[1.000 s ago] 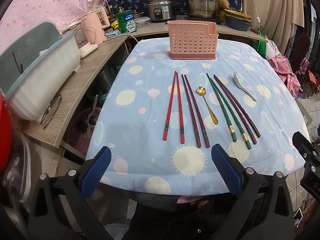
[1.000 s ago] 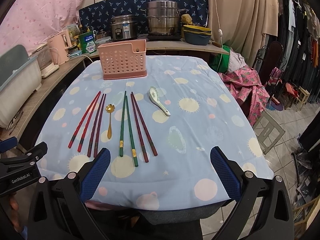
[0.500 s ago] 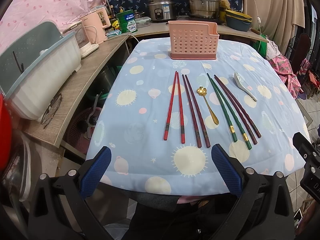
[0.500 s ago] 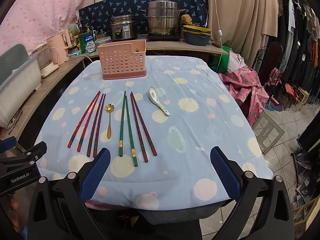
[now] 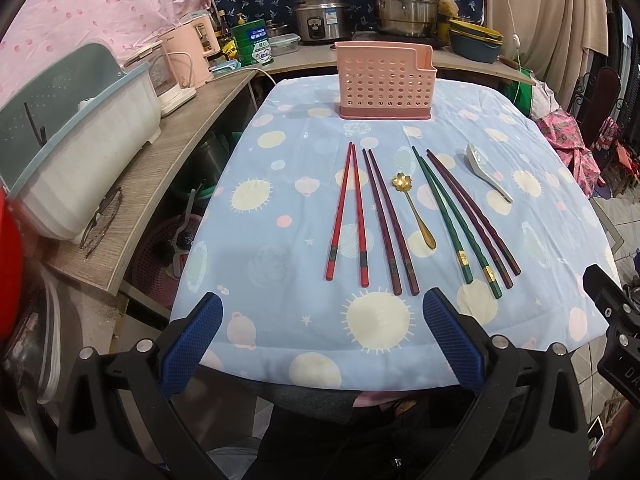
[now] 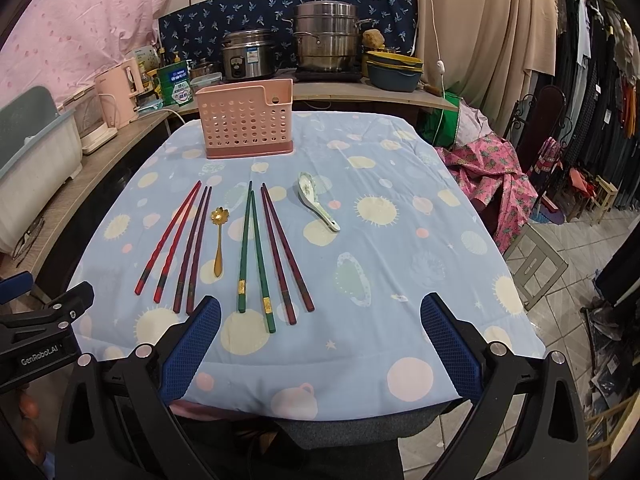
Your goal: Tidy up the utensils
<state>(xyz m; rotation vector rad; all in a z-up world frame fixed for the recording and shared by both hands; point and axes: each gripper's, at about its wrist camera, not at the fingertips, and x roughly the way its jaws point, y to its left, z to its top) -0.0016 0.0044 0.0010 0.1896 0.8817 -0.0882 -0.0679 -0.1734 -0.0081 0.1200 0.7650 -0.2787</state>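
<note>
— We see even, soft indoor light, sharp through the middle of both frames.
— We agree; fisheye bending curves the edges, corners go black, and shadows stay faint.

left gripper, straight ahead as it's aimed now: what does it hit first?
Probably the dark maroon chopsticks: the open left gripper hangs at the near table edge, their near ends lying just ahead. If it travels above the cloth, the pink utensil holder comes first. Height unclear.

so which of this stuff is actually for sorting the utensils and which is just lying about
For the job:
pink perforated plastic holder
red chopsticks
maroon chopsticks
green chopsticks
dark purple chopsticks
gold flower spoon
white ceramic spoon

Lying about:
steel steamer pot
rice cooker
pink kettle
eyeglasses
</note>
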